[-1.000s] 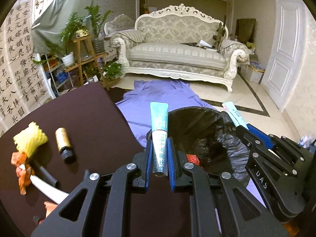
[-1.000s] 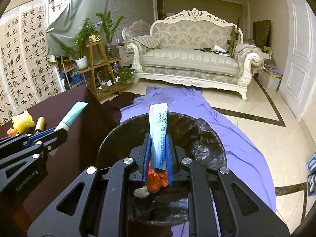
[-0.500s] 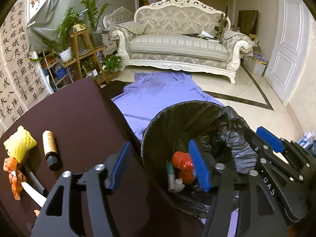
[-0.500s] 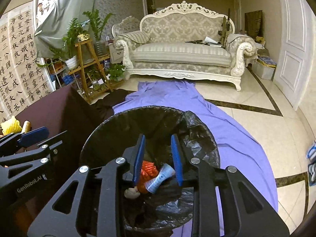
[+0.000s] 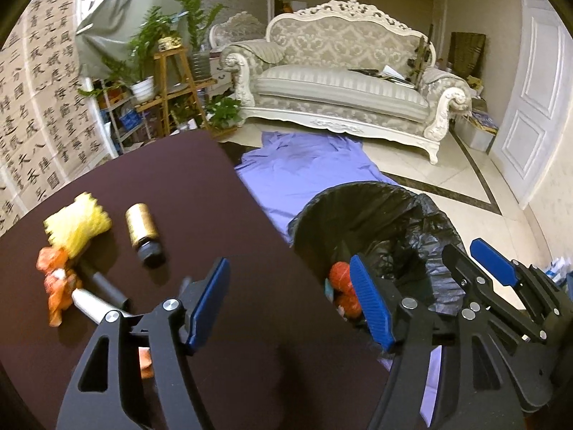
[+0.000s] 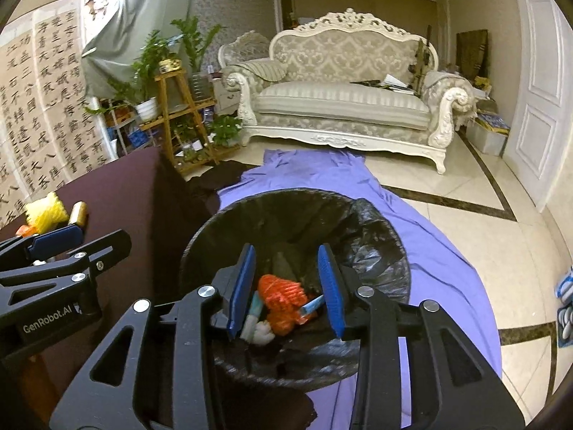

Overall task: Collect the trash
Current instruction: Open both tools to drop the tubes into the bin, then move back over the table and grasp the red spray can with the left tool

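A bin lined with a black bag (image 6: 376,251) stands on the floor beside the dark table (image 5: 200,193). Inside lie an orange net (image 6: 283,297) and two teal tubes (image 6: 252,313). My right gripper (image 6: 286,286) is open and empty above the bin. My left gripper (image 5: 290,304) is open and empty over the table's right edge, next to the bin (image 5: 412,215). On the table lie a yellow net (image 5: 77,224), a gold bottle with a black cap (image 5: 143,233), orange scraps (image 5: 57,286) and a white and grey tube (image 5: 96,294).
A purple sheet (image 6: 322,168) lies on the tiled floor under the bin. A cream sofa (image 6: 347,107) stands at the back, a plant stand (image 6: 175,114) at the back left, a white door (image 6: 537,100) on the right.
Both grippers opened and dropped their teal tubes into the bin. The left gripper has since swung left, back over the table edge. The right stays above the bin, jaws wider.
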